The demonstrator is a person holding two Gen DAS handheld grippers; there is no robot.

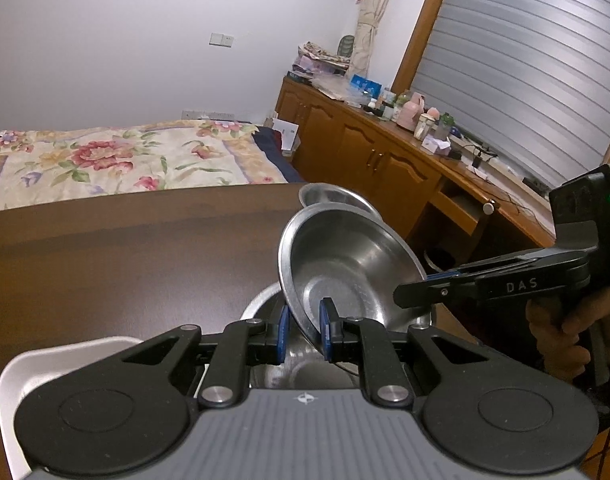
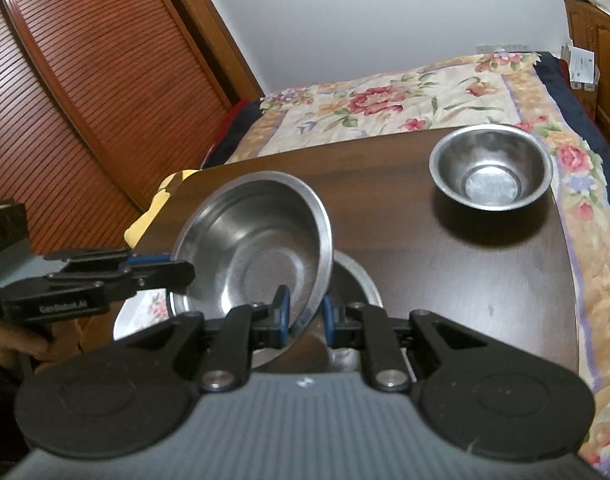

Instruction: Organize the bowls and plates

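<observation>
Tilted bowl over basin — small bowl behind.

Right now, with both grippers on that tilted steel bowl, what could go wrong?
1. The tilted bowl is held only at its thin rim by the left gripper and right gripper; it could slip and drop onto the larger bowl below.
2. The small bowl sits near the table edge; a careless swing could knock it off.
</observation>
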